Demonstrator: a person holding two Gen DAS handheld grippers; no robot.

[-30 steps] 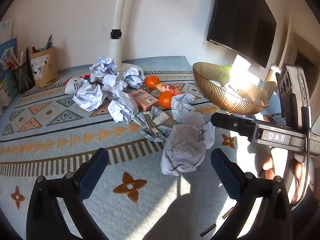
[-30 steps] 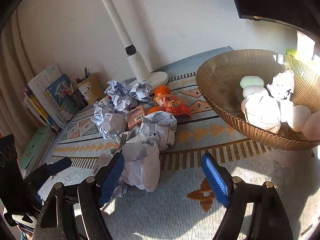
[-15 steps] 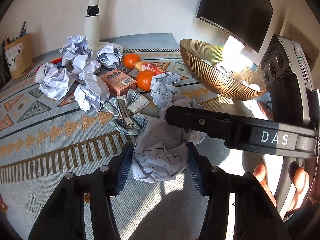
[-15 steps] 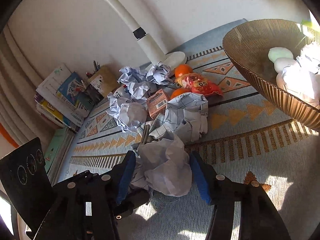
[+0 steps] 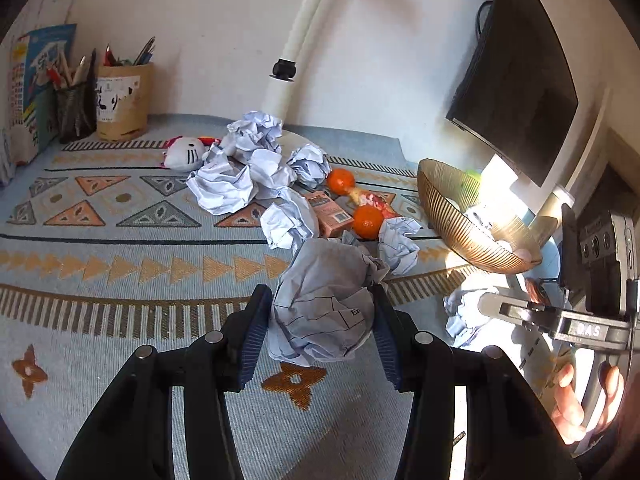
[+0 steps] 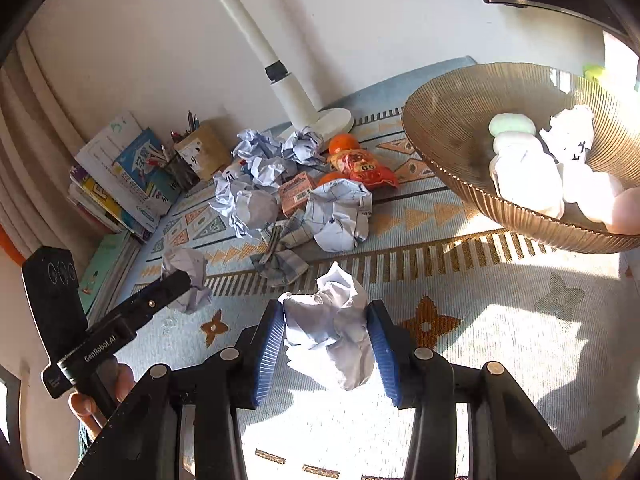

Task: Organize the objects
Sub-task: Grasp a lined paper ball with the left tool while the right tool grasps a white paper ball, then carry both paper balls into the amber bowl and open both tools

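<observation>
My left gripper (image 5: 318,332) is shut on a large crumpled paper ball (image 5: 320,304) and holds it above the patterned cloth. My right gripper (image 6: 326,350) is shut on a smaller crumpled paper ball (image 6: 332,336), lifted above the cloth. The right gripper with its ball also shows at the right of the left wrist view (image 5: 472,312). A gold ribbed bowl (image 6: 452,140) holding paper balls and pale egg-shaped items stands at the right. Several more paper balls (image 5: 240,176), two oranges (image 5: 366,222), a pink box (image 5: 330,216) and a red snack packet (image 6: 364,168) lie in a pile.
A white lamp base (image 6: 316,118) stands behind the pile. Pen holders (image 5: 120,100) and books (image 6: 120,176) line the far left wall. A plush toy (image 5: 184,154) and a checked cloth with a clip (image 6: 280,256) lie on the cloth. A dark monitor (image 5: 516,68) hangs at the right.
Both grippers closed, each on a paper ball from the near heap, then lifted and drew apart, back from the pile.
</observation>
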